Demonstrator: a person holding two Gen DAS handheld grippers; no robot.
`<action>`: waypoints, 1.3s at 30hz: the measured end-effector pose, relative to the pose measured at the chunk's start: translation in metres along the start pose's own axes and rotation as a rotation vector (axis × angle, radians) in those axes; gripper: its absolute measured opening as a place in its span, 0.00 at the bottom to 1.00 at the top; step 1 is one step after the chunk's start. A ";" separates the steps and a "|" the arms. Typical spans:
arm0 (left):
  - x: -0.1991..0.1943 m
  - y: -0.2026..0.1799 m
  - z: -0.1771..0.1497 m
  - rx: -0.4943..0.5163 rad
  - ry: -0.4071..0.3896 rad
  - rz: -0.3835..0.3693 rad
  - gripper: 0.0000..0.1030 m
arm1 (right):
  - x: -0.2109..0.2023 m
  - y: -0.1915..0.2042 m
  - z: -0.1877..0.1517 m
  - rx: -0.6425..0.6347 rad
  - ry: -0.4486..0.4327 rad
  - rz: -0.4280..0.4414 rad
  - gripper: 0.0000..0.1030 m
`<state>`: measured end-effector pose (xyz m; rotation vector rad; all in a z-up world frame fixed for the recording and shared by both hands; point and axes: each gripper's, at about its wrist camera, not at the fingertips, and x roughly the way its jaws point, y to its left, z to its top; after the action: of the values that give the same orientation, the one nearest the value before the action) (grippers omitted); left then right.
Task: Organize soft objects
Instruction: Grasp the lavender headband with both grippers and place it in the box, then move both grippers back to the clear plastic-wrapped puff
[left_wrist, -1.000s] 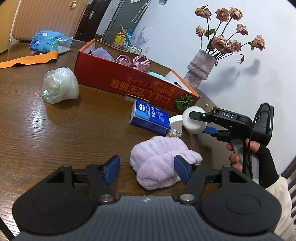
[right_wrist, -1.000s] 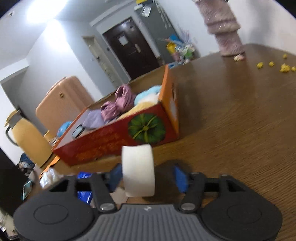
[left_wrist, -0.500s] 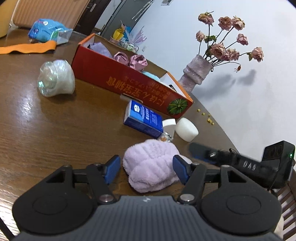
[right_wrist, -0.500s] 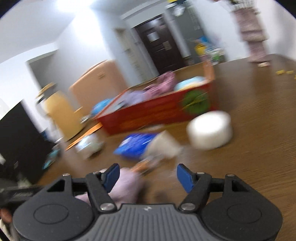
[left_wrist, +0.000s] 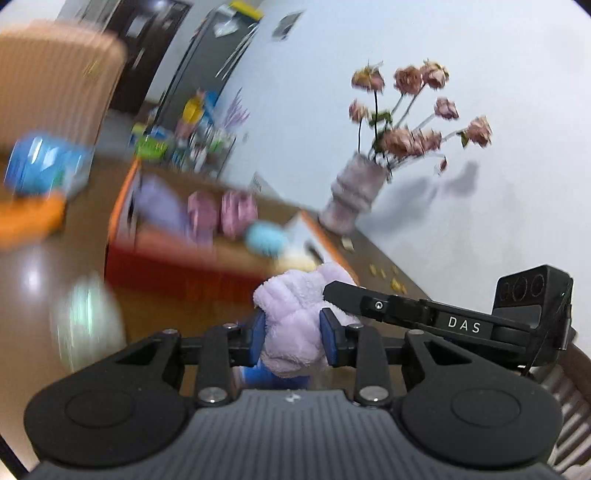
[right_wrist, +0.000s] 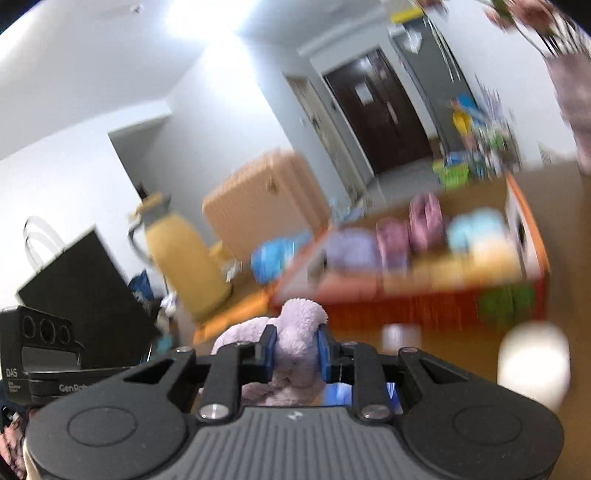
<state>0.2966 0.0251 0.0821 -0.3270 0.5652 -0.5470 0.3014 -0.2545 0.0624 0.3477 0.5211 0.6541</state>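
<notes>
A fluffy lilac cloth (left_wrist: 295, 317) is lifted off the wooden table, pinched by both grippers. My left gripper (left_wrist: 293, 341) is shut on its lower part. My right gripper (right_wrist: 295, 350) is shut on another part of the lilac cloth (right_wrist: 295, 332), and its black body (left_wrist: 424, 317) reaches in from the right in the left wrist view. Behind stands the red cardboard box (left_wrist: 177, 269), also in the right wrist view (right_wrist: 424, 299), holding purple, pink, light blue and cream soft items. Both views are motion-blurred.
A vase of dried roses (left_wrist: 354, 195) stands right of the box. A clear plastic bundle (left_wrist: 85, 325) and a blue pack (left_wrist: 40, 166) lie to the left. A white tape roll (right_wrist: 532, 362) lies near the box. A yellow jug (right_wrist: 184, 254) and black bag (right_wrist: 81, 288) stand left.
Both grippers closed on the lilac cloth and lifted it from the table toward the red box. The right gripper let go of the white roll a second ago and swung left.
</notes>
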 end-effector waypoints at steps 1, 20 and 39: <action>0.012 0.005 0.021 0.027 0.001 0.014 0.32 | 0.014 -0.004 0.019 0.001 -0.014 -0.003 0.22; 0.139 0.081 0.116 0.166 0.182 0.360 0.49 | 0.217 -0.052 0.110 0.091 0.324 -0.296 0.41; -0.080 -0.034 0.037 0.269 -0.063 0.377 0.74 | -0.046 0.029 0.079 -0.172 0.053 -0.326 0.70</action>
<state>0.2479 0.0485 0.1594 0.0204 0.4702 -0.2424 0.3000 -0.2742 0.1565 0.0797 0.5528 0.3886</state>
